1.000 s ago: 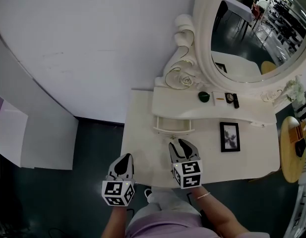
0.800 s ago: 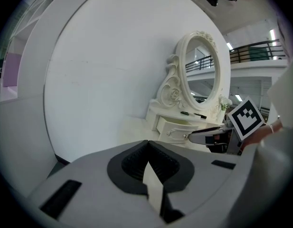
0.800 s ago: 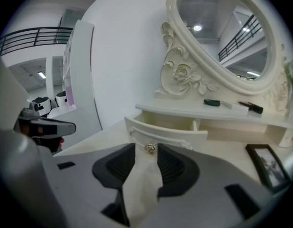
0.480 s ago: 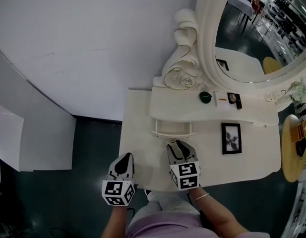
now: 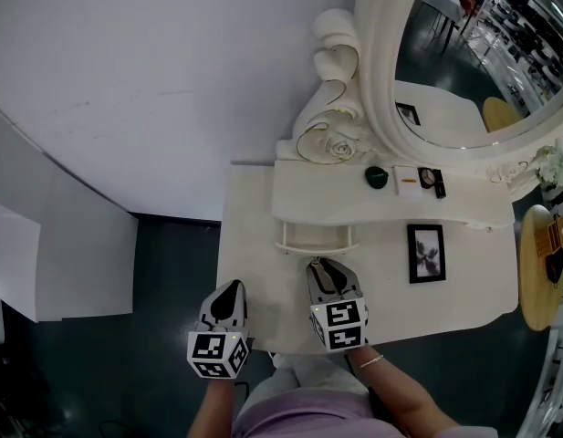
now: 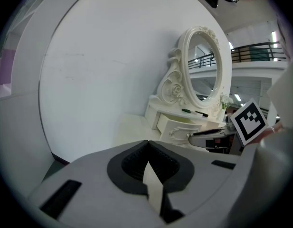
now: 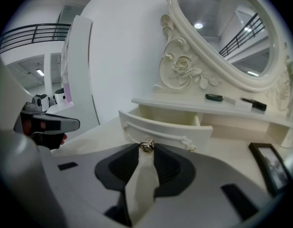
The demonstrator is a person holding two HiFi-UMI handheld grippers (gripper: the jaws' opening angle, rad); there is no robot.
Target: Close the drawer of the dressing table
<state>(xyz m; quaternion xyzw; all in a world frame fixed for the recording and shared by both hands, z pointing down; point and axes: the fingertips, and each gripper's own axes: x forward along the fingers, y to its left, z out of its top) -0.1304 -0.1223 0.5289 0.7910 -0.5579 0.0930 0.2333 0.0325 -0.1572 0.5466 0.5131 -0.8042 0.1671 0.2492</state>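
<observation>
White panel (image 5: 44,245) stands at the far left against the plain wall (image 5: 172,80), with dark floor (image 5: 99,363) below it. Next comes my left gripper (image 5: 232,286), hanging over the near left corner of the cream table (image 5: 254,245). In the left gripper view its tips meet and nothing lies between them, so it holds nothing. Just right of it, near the middle of the table, the drawer (image 5: 317,238) stands pulled out from under the shelf (image 5: 317,194), and its curved front with raised trim faces me. My right gripper (image 5: 323,265) points at that front from the near side, tilted downward. In the right gripper view the small gold knob (image 7: 146,146) at the centre of the front sits between the tips. The jaws have just been closing and now rest against its two sides, so they stand partly apart and grip the knob. Behind the drawer a carved scroll with a rose rises to the big oval mirror (image 5: 463,44). Further right on the shelf lie a round green thing (image 5: 377,177) and some small items I cannot make out. Below them a dark frame (image 5: 426,253) lies flat on the table, well apart from the right gripper. At the far right edge, past the table, a round wooden stool (image 5: 535,290) shows in part.
</observation>
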